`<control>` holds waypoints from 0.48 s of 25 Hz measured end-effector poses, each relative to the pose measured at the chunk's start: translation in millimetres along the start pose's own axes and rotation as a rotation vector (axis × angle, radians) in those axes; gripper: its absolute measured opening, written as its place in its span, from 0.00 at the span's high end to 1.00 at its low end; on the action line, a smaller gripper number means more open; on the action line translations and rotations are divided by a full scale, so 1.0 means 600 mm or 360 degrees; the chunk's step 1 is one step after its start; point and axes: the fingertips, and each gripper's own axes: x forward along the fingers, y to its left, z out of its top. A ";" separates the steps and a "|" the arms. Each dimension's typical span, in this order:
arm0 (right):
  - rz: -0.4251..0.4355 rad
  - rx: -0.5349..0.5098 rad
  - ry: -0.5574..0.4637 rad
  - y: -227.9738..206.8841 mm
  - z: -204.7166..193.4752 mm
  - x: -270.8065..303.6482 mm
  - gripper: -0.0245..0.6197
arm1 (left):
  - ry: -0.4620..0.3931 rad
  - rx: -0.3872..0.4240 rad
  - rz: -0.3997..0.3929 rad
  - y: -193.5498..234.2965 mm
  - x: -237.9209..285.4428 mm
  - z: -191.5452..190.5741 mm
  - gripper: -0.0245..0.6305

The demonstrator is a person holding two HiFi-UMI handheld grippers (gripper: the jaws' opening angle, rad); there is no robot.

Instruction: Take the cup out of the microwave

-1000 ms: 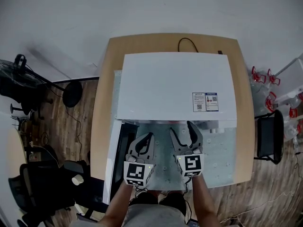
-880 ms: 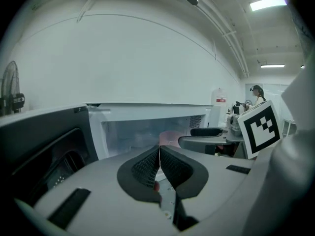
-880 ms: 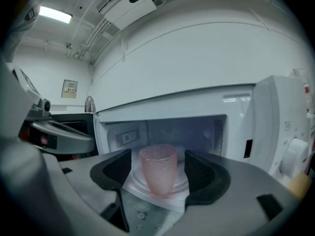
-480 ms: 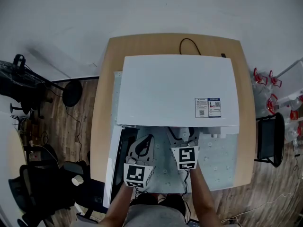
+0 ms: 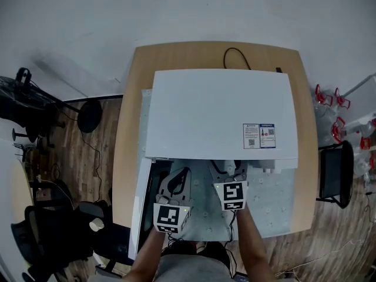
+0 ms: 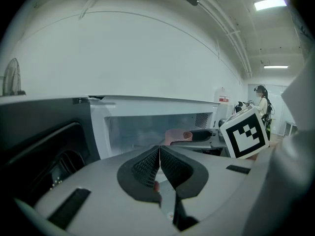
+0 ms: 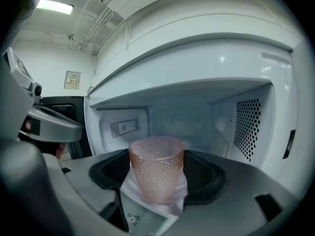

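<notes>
Nearest, holds the left gripper (image 6: 160, 154) pinched together on nothing, beside the open door (image 6: 44, 141). Beyond that, has the right gripper (image 7: 160, 178) reaching into the microwave (image 5: 217, 113), jaws just opened wide either side of the pink dimpled cup (image 7: 156, 163) standing upright on the cavity floor, pads seemingly not yet pressing it. Could go wrong by closing off-centre and tipping or shoving the cup deeper, by squeezing too lightly and dropping it on the way out, or by knocking its rim against the cavity roof.
</notes>
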 end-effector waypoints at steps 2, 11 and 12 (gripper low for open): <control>-0.0004 0.0006 -0.0002 -0.002 0.000 -0.004 0.42 | -0.0003 0.0006 0.0000 -0.001 -0.001 0.001 0.93; -0.0009 0.0019 -0.0045 0.001 0.023 -0.056 0.43 | -0.0046 0.0052 -0.0024 -0.017 -0.020 0.020 0.93; -0.0015 0.0021 -0.0045 0.002 0.024 -0.066 0.43 | -0.0051 0.0055 -0.0028 -0.021 -0.025 0.023 0.93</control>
